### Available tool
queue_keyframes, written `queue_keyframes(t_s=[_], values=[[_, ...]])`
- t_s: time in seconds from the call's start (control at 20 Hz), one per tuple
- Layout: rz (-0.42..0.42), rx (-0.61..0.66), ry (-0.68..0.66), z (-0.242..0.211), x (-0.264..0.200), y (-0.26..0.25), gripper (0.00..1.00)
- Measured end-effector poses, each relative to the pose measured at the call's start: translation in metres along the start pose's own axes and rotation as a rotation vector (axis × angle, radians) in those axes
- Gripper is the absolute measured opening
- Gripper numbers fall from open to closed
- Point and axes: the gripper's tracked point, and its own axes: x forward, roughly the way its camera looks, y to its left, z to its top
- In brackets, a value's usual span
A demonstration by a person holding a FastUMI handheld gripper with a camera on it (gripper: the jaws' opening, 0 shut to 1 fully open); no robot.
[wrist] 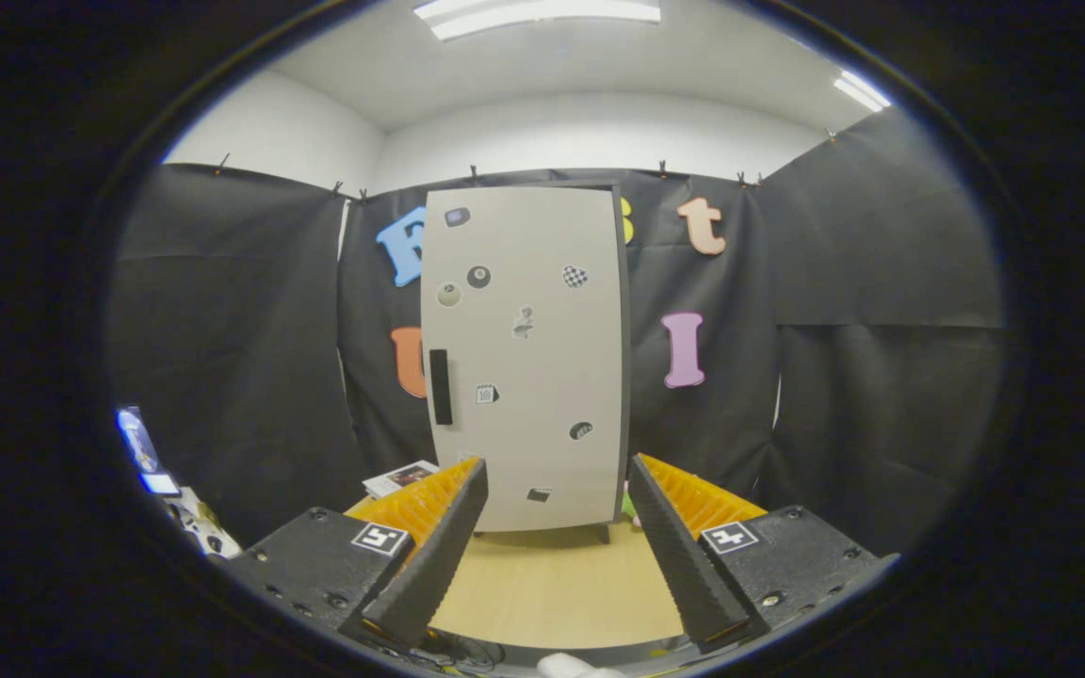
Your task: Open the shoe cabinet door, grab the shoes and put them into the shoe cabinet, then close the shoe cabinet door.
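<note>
A tall pale shoe cabinet [526, 358] stands on a wooden tabletop [557, 584], some way beyond my fingers. Its door is shut and carries several small stickers. A dark vertical handle [441, 386] sits on the door's left side, about halfway up. My gripper [557, 471] is open, fingers spread wide, with nothing between them; the cabinet's lower part shows through the gap. A small bit of green and pink [630, 507] peeks out by the cabinet's lower right corner, beside the right finger; I cannot tell what it is.
Black cloth walls close in the booth behind and on both sides of the cabinet. A printed leaflet [399, 477] lies on the table left of the cabinet, just past the left finger. Some patterned clutter [199, 527] sits at the far left.
</note>
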Motion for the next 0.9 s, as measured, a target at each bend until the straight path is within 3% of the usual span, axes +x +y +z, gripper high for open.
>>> queue_keyframes(t_s=[0.9], values=[[-0.006,0.005,-0.015,0.008,0.005,0.012,0.98]])
